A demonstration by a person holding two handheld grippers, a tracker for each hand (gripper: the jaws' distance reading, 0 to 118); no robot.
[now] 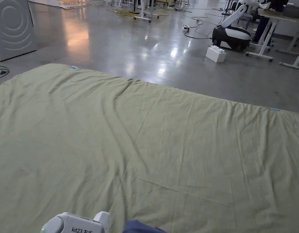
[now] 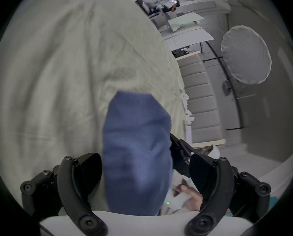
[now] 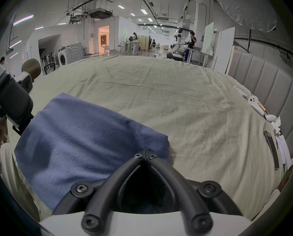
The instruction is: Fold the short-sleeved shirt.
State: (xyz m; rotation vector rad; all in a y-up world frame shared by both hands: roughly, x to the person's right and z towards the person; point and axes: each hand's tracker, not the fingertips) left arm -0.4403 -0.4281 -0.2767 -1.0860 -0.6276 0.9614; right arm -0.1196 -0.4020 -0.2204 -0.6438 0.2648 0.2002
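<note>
items: one blue knit short-sleeved shirt [image 3: 84, 137], two grippers | shirt: folded into a thick smooth bundle, lying at the near edge of the wrinkled pale-green bedsheet [image 1: 164, 145] | left gripper [image 2: 145, 170]: jaws spread wide either side of the bundle, not pressing | right gripper [image 3: 145, 152]: jaw tips closed together at the shirt's edge

The left gripper [image 2: 145, 168] has its two black jaws spread wide apart, and a blue shirt [image 2: 137, 147] sits in the gap between them, touching neither jaw so far as can be seen. The shirt lies bunched on a wrinkled pale green sheet [image 2: 65, 60], and the picture is blurred. Past the right jaw a hand [image 2: 191, 197] grips a white and black device, and beyond the sheet's edge stand a grey padded headboard [image 2: 200, 100] and a round white diffuser [image 2: 244, 54].
</note>
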